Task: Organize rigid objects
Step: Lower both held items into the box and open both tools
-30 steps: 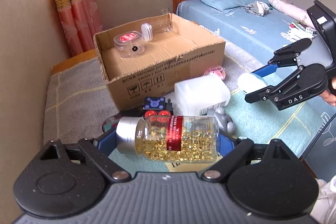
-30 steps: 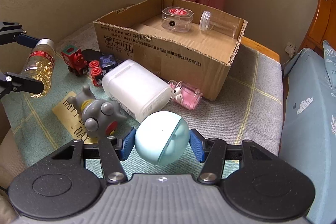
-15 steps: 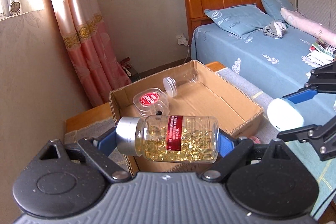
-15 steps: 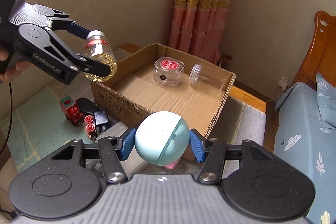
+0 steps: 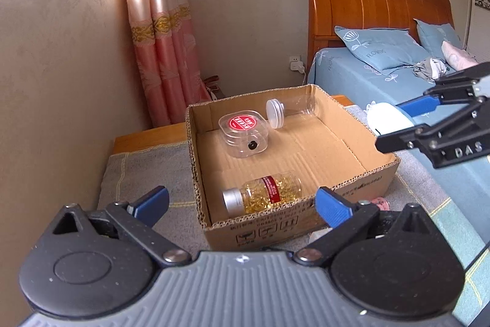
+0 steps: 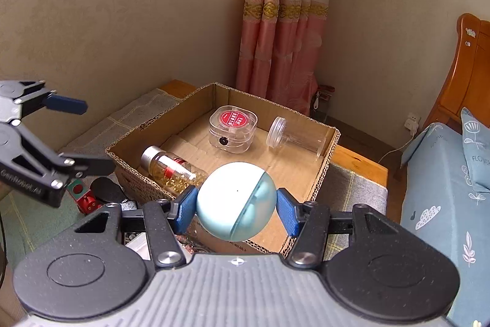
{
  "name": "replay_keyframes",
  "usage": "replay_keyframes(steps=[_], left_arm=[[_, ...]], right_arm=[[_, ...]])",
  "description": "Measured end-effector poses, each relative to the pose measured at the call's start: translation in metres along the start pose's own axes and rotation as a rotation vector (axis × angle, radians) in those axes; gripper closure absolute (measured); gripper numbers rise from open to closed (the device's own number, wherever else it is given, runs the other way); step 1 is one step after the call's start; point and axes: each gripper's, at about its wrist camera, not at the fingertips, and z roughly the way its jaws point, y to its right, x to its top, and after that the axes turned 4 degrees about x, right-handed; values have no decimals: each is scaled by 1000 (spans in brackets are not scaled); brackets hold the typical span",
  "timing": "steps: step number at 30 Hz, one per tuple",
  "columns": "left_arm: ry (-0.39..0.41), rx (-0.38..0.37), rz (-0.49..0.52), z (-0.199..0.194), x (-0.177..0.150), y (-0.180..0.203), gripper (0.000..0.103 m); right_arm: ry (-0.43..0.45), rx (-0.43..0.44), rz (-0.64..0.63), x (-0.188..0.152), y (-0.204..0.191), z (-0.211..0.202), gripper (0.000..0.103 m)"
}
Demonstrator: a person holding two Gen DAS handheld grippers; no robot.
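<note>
An open cardboard box stands on a blanket-covered table. A bottle of golden capsules lies on its side by the box's near wall. A clear square case with a red lid and a clear jar on its side rest at the back. My left gripper hangs over the box's near edge, jaws opening wide, nothing between them. My right gripper is shut on a pale blue and white ball above the box's right side.
A red toy train and other small items lie on the table left of the box, and a pink toy at its front corner. A blue bed with a wooden headboard is to the right. A pink curtain hangs behind.
The left gripper rose over the box, opened and let go of the capsule bottle, which now lies inside. The right gripper lifted the ball from the table to above the box.
</note>
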Motion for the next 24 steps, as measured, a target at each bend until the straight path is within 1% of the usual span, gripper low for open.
replay_keyframes(steps=[3, 5, 11, 15, 19, 22, 23, 24], left_arm=[[-3, 51, -23, -7, -12, -2, 1], [-18, 66, -40, -10, -20, -4, 1], [-45, 82, -54, -14, -34, -9, 1], [-45, 88, -49, -18, -38, -10, 1], [-35, 90, -46, -23, -42, -10, 1], [-35, 87, -48, -24, -43, -12, 1], [-36, 87, -48, -24, -43, -12, 1], [-37, 89, -48, -24, -44, -13, 1]], right_arm=[[-22, -4, 22, 6, 4, 13, 42], [-35, -9, 31, 9, 6, 21, 42], [-93, -34, 60, 20, 14, 51, 42], [-136, -61, 95, 23, 21, 72, 42], [-152, -84, 130, 23, 26, 87, 42], [-145, -83, 144, 23, 28, 89, 41], [-139, -95, 149, 24, 28, 87, 33], [-131, -108, 149, 25, 27, 85, 18]])
